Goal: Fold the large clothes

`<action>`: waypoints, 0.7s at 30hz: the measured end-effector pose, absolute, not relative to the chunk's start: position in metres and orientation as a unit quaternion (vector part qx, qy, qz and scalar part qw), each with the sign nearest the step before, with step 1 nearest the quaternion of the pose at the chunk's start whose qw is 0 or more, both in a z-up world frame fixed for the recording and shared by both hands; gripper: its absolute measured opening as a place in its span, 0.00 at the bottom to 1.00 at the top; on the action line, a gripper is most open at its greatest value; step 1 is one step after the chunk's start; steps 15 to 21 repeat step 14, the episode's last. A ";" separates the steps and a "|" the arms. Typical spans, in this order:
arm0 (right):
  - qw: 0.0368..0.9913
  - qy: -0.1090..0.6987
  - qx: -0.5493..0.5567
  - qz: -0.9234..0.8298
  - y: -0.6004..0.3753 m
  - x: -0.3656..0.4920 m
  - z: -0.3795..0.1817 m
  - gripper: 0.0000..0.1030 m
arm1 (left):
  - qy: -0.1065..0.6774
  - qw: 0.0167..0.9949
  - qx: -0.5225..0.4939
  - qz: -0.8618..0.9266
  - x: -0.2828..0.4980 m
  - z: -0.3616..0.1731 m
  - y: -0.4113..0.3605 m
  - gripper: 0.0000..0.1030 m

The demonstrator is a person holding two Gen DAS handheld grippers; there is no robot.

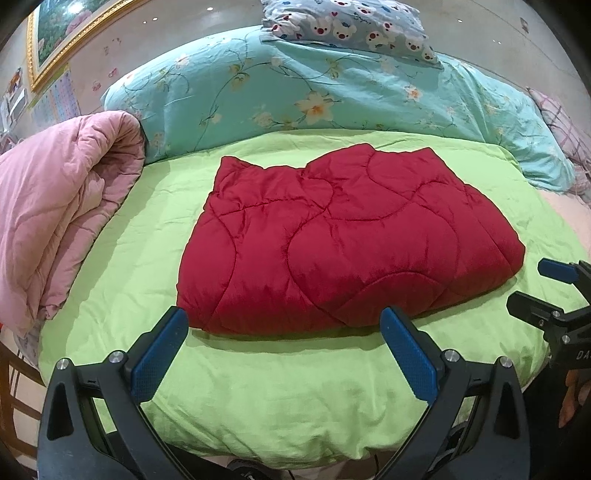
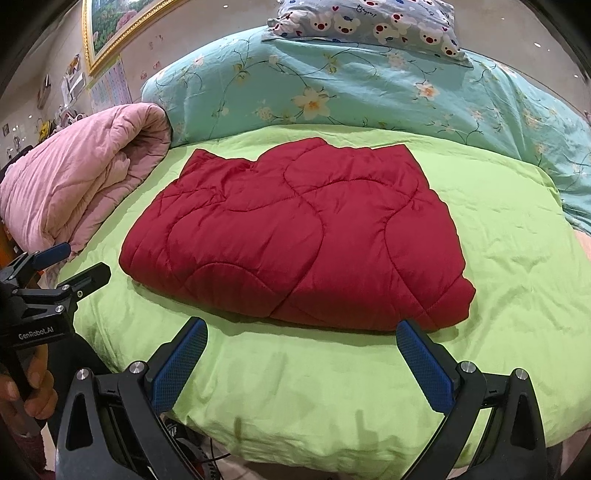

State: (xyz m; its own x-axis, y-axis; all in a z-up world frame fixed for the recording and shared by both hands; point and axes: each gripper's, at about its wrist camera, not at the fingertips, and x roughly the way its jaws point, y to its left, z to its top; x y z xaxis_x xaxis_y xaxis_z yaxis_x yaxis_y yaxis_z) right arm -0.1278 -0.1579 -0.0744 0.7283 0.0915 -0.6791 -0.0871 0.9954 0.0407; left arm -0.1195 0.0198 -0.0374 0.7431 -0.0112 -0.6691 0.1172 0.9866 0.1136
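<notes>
A red quilted garment (image 1: 343, 236) lies folded into a thick rectangle on the green bedsheet (image 1: 258, 387); it also shows in the right wrist view (image 2: 295, 236). My left gripper (image 1: 284, 321) is open and empty, hovering just short of the garment's near edge. It shows at the left of the right wrist view (image 2: 79, 264). My right gripper (image 2: 301, 328) is open and empty, also just short of the near edge. It shows at the right of the left wrist view (image 1: 532, 284).
A rolled pink quilt (image 1: 62, 206) lies on the left of the bed. A teal floral duvet (image 1: 314, 85) is heaped behind, with a bear-print pillow (image 1: 354, 26) on top. The bed's near edge (image 2: 332, 454) drops off below the grippers. A framed picture (image 1: 62, 33) hangs on the wall.
</notes>
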 end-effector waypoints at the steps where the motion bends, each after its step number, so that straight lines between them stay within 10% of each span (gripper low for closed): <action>1: 0.929 0.367 0.003 0.048 -0.158 -0.125 -0.075 1.00 | 0.357 0.931 0.070 -0.035 -0.117 -0.038 0.020 1.00; 21: 0.926 0.375 0.014 0.047 -0.166 -0.099 -0.077 1.00 | 0.363 0.929 0.061 -0.025 -0.091 -0.045 0.025 1.00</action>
